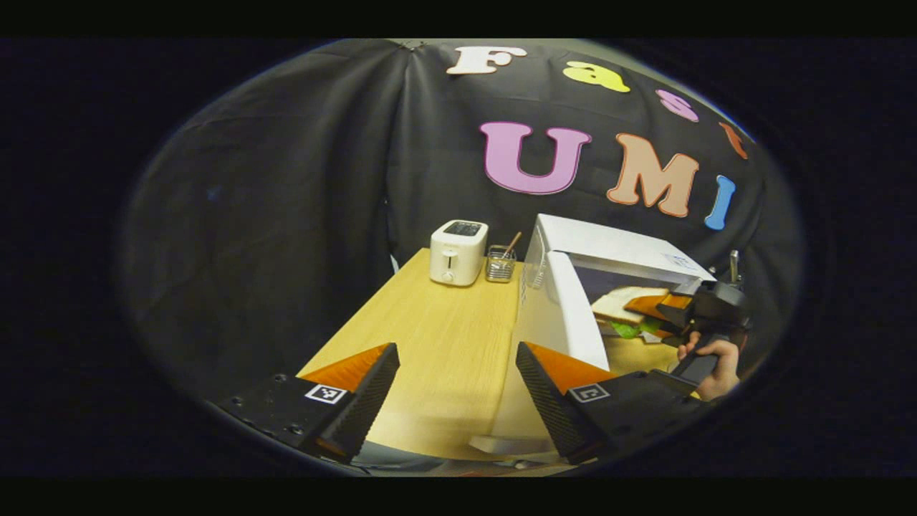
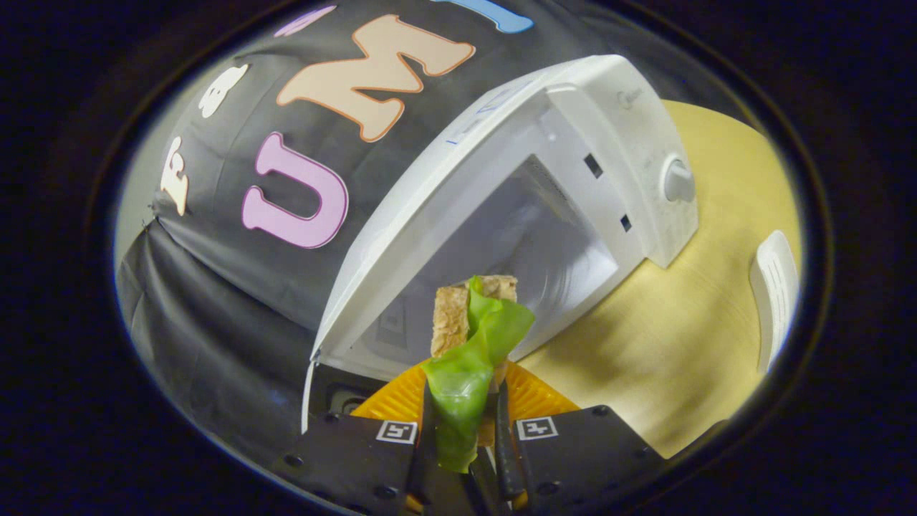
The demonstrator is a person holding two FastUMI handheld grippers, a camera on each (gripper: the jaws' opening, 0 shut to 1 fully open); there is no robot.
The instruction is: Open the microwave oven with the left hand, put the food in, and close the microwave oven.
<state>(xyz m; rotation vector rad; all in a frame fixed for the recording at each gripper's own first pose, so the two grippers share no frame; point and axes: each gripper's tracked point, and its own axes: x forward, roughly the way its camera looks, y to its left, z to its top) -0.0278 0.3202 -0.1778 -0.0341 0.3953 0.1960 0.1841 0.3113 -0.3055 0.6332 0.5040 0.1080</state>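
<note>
Left gripper view. A wooden table (image 1: 444,337) is seen set against the black cloth wall (image 1: 286,215). The microwave (image 1: 609,251) stands toward the table's far end, its door (image 1: 573,315) swung open toward the camera. Beside the microwave, at the far edge, a wire holder (image 1: 500,264) and then a toaster (image 1: 458,252) are placed. The left gripper (image 1: 458,390) is held with its fingers wide apart and nothing between them, over a bare stretch of table in front of the door. On the far side of the door, the right gripper (image 1: 663,312), held by a hand (image 1: 713,365), is seen clamped on the sandwich (image 1: 630,304) at the microwave's mouth.

Right gripper view. The microwave (image 2: 573,143) is seen tilted, with its cavity (image 2: 516,244) open and unobstructed and a knob (image 2: 677,180) on its panel. The right gripper (image 2: 464,423) is closed on the sandwich (image 2: 469,337), from which a lettuce leaf hangs, just in front of the cavity. Bare table (image 2: 688,337) lies beyond the panel side of the microwave, where a white object (image 2: 777,301) rests near the table's edge.
</note>
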